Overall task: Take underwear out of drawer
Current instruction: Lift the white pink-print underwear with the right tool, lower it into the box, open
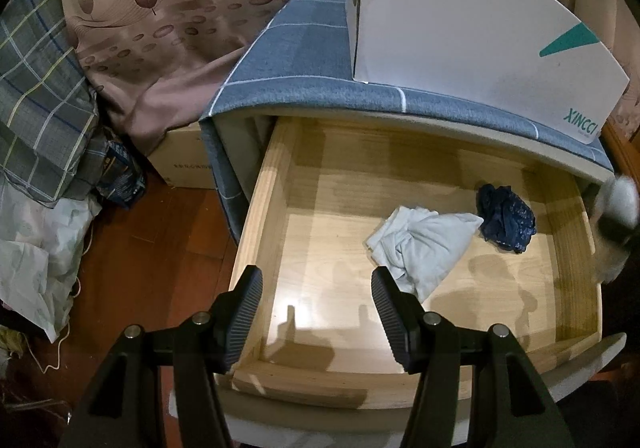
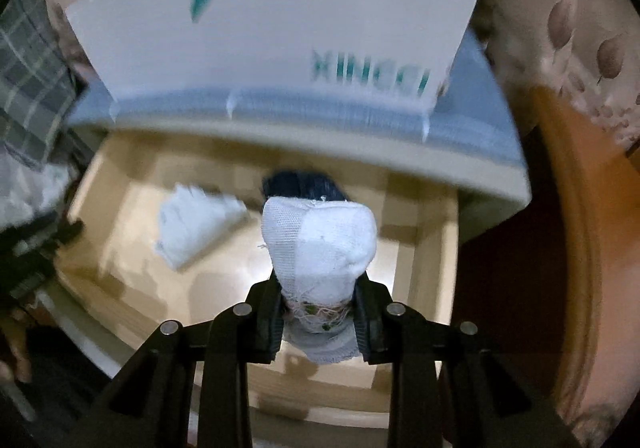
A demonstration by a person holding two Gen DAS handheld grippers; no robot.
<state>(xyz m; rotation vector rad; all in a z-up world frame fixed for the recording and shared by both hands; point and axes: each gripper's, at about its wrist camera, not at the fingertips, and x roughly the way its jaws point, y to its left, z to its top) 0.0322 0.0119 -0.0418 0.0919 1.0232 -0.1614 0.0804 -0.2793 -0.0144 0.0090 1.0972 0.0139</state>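
A pale wooden drawer (image 1: 256,232) stands pulled out of a cabinet draped in blue checked cloth (image 1: 304,60). On its floor lie a crumpled white garment (image 1: 428,244) and a bunched dark blue garment (image 1: 506,218). My left gripper (image 1: 316,320) hovers open over the drawer's front left, nothing between its fingers. My right gripper (image 2: 318,312) is shut on a white piece of underwear (image 2: 320,240), lifted above the drawer (image 2: 436,248). Below it the white garment (image 2: 192,232) and the dark blue garment (image 2: 296,184) show blurred. In the left wrist view the lifted bundle (image 1: 618,208) is a blur at the right edge.
A white box (image 1: 472,36) with green lettering sits on the cabinet top, overhanging the drawer's back. Left of the cabinet are a cardboard box (image 1: 184,164), leaf-patterned curtain (image 1: 160,16), plaid fabric (image 1: 36,96) and bags on a dark wooden floor (image 1: 152,248). Orange-brown wooden furniture (image 2: 568,248) stands right.
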